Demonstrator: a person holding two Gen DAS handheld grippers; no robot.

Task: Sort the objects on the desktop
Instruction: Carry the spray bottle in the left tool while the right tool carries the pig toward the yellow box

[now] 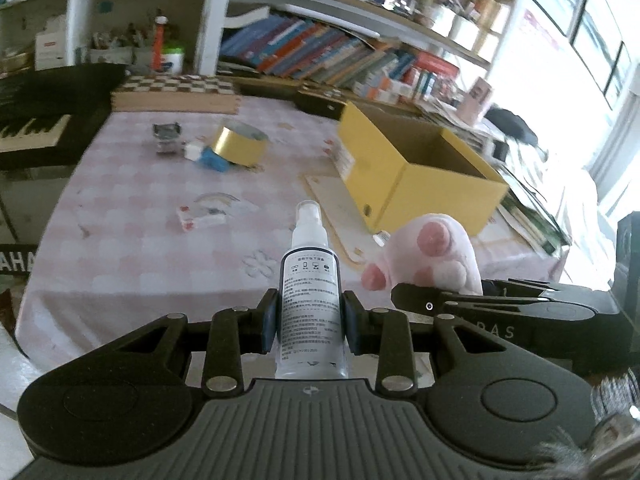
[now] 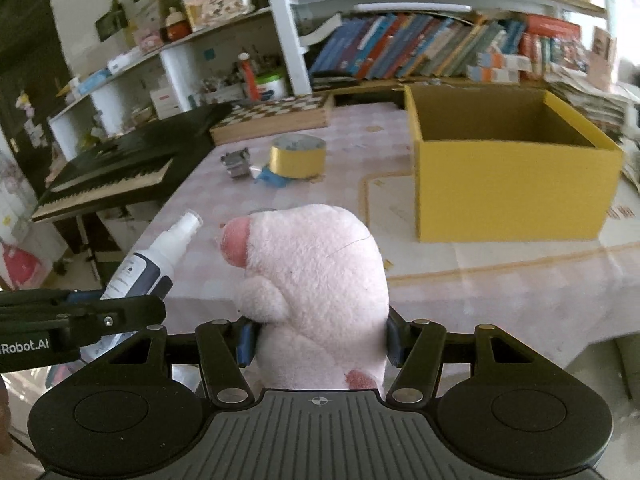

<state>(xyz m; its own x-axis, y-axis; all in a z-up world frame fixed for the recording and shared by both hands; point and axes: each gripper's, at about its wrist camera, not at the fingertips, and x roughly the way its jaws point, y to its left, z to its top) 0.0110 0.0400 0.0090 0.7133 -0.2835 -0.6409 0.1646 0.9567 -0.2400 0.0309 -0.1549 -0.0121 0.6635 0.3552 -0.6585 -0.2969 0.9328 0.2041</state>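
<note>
Left gripper [image 1: 309, 326] had its fingers [image 1: 269, 322] clamped on a white spray bottle [image 1: 309, 300], held upright above the near edge of the counter [image 1: 140, 240], nozzle up. Right gripper [image 2: 318, 338] had its fingers [image 2: 245, 340] squeezed on a pink plush toy [image 2: 316, 280], also held off the counter.

Left wrist view showed the bottle's printed label face-on and the toy's paw pads; the right gripper entered from the right edge, just beside the bottle. It also showed a small white card [image 1: 200, 218] with a rainbow print lying flat on the pink checked cloth, which the plush hid in the right wrist view.

Right wrist view showed the toy's back bulging between the fingers, the bottle tilted at left, and the left gripper [image 2: 80, 320] side-on with part of a printed logo. It gave a clear look into the yellow box [image 2: 516, 188], open-topped, nothing seen inside, standing on a pale mat [image 2: 500, 256]. The left wrist view showed only a corner of that box [image 1: 416, 176].

Both views showed a gold tape roll [image 2: 297, 156] touching a blue item [image 2: 272, 178], with a small metal clip [image 2: 236, 164] near it, far side of the counter. Keyboard [image 2: 108, 176] left, chessboard [image 2: 276, 114] and bookshelf [image 2: 420, 48] behind.
</note>
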